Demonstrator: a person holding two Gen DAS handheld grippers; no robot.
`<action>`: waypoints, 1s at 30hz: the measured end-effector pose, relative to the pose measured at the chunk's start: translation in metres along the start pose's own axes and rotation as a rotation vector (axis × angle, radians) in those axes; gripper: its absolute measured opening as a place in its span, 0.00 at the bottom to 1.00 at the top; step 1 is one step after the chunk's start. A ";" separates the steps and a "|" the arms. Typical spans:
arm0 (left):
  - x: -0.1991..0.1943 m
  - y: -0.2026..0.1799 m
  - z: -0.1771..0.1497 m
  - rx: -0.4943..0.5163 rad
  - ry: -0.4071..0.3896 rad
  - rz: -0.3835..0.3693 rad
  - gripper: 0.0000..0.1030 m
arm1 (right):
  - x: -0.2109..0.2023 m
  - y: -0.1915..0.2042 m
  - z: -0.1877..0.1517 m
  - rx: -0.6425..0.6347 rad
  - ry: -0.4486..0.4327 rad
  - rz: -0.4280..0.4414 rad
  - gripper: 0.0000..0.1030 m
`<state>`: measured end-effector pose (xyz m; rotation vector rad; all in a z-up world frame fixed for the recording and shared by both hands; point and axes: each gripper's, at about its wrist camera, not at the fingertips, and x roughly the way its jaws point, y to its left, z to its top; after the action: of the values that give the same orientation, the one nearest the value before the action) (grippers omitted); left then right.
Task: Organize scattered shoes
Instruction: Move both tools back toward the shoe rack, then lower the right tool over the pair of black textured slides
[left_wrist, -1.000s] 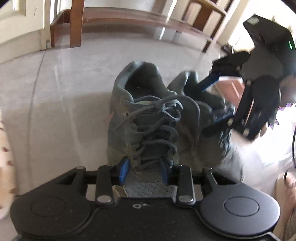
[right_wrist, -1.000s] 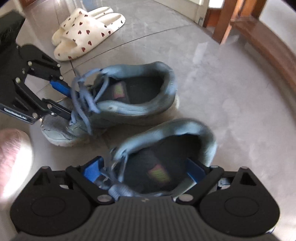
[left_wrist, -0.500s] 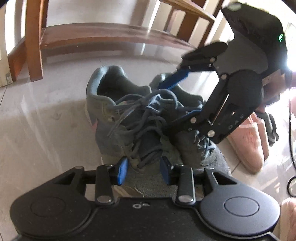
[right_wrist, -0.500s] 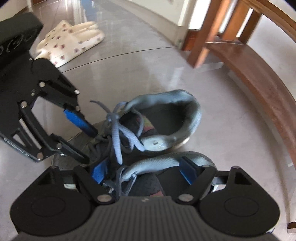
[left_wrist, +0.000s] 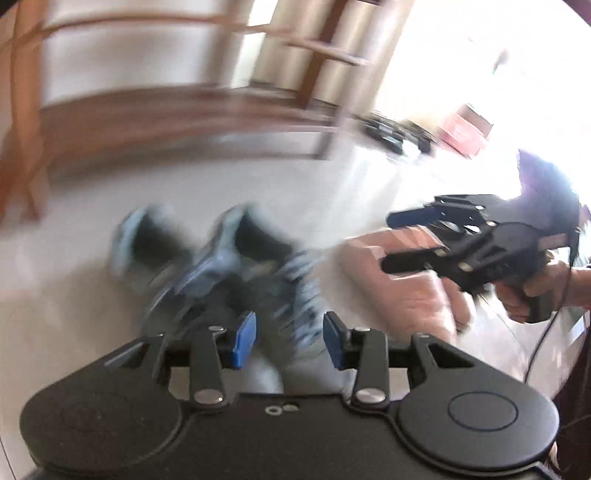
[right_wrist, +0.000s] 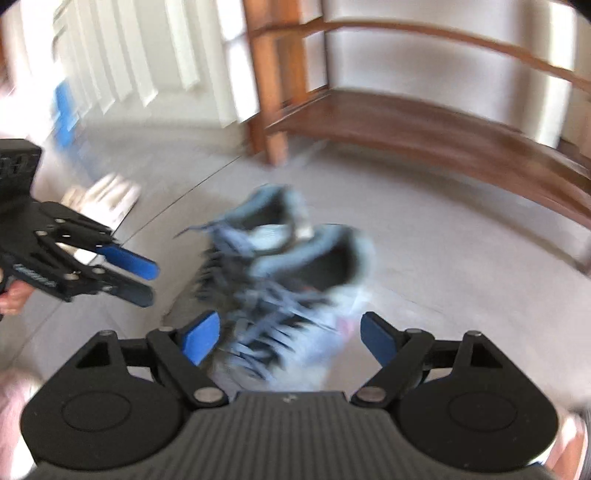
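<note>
Plainly blurred, the two grey-blue laced sneakers (right_wrist: 280, 273) sit side by side on the pale floor (right_wrist: 443, 266), heels toward the wooden rack (right_wrist: 424, 125) at 12 o'clock; left tongs (left_wrist: 288, 339) part-open, empty; right tongs (right_wrist: 291, 332) wide, empty; pink shoes (left_wrist: 406, 280) at 3 o'clock; open floor at 9 o'clock.

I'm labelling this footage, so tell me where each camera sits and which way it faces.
Left wrist view: sits on the left tool, looking along its open fingers at the blue sneakers on the floor, the wooden shoe rack beyond; the right tool and the hand holding it show at right.
Right wrist view: sits on the right tool, facing the same sneakers and rack; the left tool shows at left, open.
Shared: sneakers, rack, and each other's tool.
</note>
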<state>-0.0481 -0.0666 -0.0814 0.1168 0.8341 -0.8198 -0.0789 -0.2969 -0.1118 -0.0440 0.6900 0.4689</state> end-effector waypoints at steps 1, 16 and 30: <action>0.005 -0.010 0.015 0.047 0.010 -0.015 0.40 | -0.017 -0.009 -0.006 0.053 -0.061 -0.062 0.93; 0.115 -0.190 0.157 0.304 -0.047 0.075 0.46 | -0.115 -0.137 -0.068 0.512 -0.116 -0.542 1.00; 0.212 -0.245 0.101 -0.067 -0.076 0.160 0.47 | -0.149 -0.190 -0.125 0.554 -0.034 -0.678 0.97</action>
<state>-0.0721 -0.4040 -0.1082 0.0917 0.7695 -0.6415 -0.1722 -0.5511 -0.1380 0.2463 0.7052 -0.3775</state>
